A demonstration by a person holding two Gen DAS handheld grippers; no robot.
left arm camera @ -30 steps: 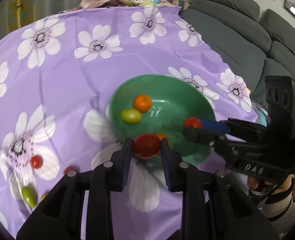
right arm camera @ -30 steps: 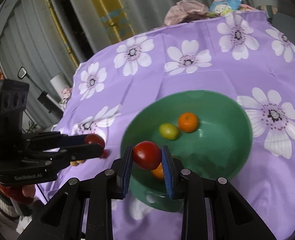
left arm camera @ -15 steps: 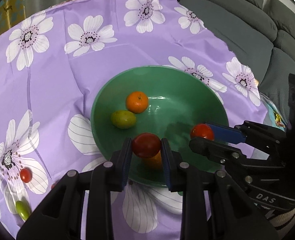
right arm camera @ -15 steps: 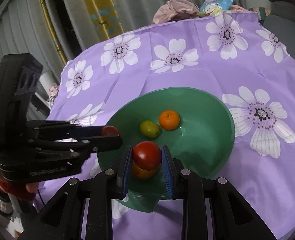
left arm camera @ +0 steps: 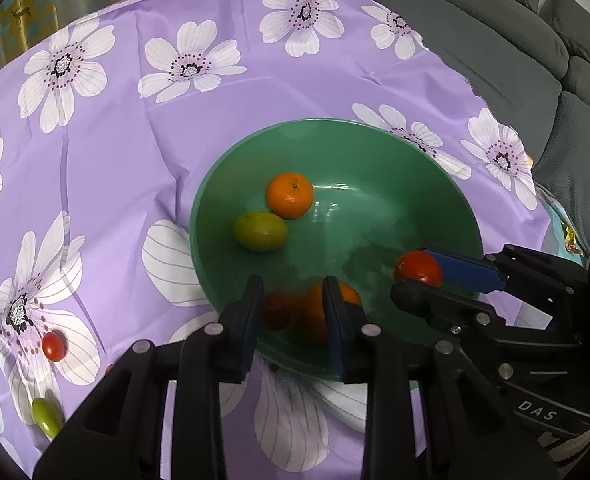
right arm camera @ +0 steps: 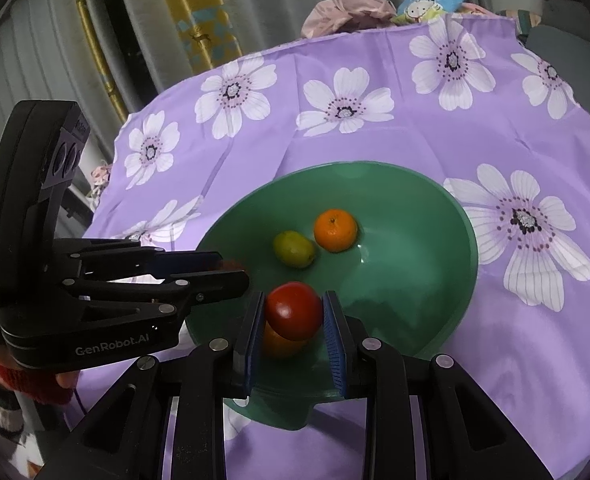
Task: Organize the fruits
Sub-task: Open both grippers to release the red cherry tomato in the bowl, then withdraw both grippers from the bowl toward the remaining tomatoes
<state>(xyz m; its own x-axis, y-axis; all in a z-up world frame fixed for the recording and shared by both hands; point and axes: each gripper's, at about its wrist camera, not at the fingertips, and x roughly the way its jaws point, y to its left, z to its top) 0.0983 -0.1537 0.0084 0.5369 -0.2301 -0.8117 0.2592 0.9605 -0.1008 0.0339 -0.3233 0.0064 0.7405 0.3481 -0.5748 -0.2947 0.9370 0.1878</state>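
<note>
A green bowl [left arm camera: 335, 128] sits on a bench covered by a purple cloth [left arm camera: 135, 140] printed with white flowers. A grey sofa [left arm camera: 495, 40] lies beyond the bench's far right edge.

In the bowl, an orange [left arm camera: 290, 195] and a green fruit [left arm camera: 260, 231] lie touching each other near the middle. A second orange [left arm camera: 313, 316] lies against the near wall.

The left gripper [left arm camera: 292, 284] points steeply down over the bowl's near side. Its jaws have just been opening and now stand a little apart. Between them is the left tomato [left arm camera: 279, 308], dark red and blurred, just beside the second orange. The pads do not seem to press on it.

The right gripper [right arm camera: 293, 298] reaches in over the bowl's near edge. Its jaws are closed on the right tomato [right arm camera: 294, 312], a round red fruit held above the bowl's floor, with the second orange directly beneath it. From the left wrist view, this gripper comes in from the right side, the tomato at its tips.

Outside the bowl, on the cloth to the left, lie a small tomato [left arm camera: 53, 346] and, nearer the bench edge, a small green fruit [left arm camera: 47, 416], well apart from the bowl.
</note>
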